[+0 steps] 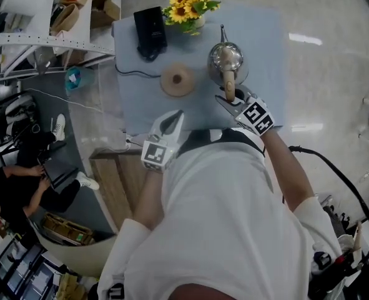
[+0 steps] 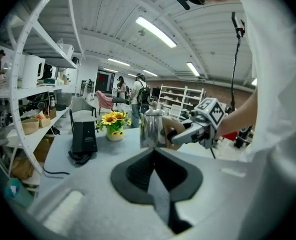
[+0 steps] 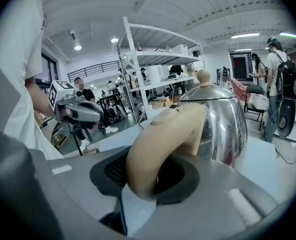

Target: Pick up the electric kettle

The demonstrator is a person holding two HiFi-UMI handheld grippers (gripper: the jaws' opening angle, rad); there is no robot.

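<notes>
1. The electric kettle [image 1: 226, 60] is standing toward the far right of the grey table [image 1: 265, 30]. It is just right of its round power base [image 1: 177, 80] and apart from it. I cannot tell whether its bottom is resting on the tabletop or hanging just clear.
2. My right tongs [image 1: 228, 99] are clamping the tan handle [image 3: 160, 139]. The jaws are part-way closed, with the pads pressing on the handle's lower curve.
3. My left tongs [image 1: 172, 122] are hovering near the table's front edge, jaws together and carrying nothing.
4. Handling: the body is polished steel, rigid and slick, so I am judging that pads would slide on it. The handle is thick, matte and curved, and it is looking like the only sound place to hold.
5. Weight: I cannot see how full it is. I am expecting the body to hang forward of the grip and want to tip spout-down.
6. The knobbed lid may be sitting loose, so I am planning on keeping the kettle upright.
</notes>
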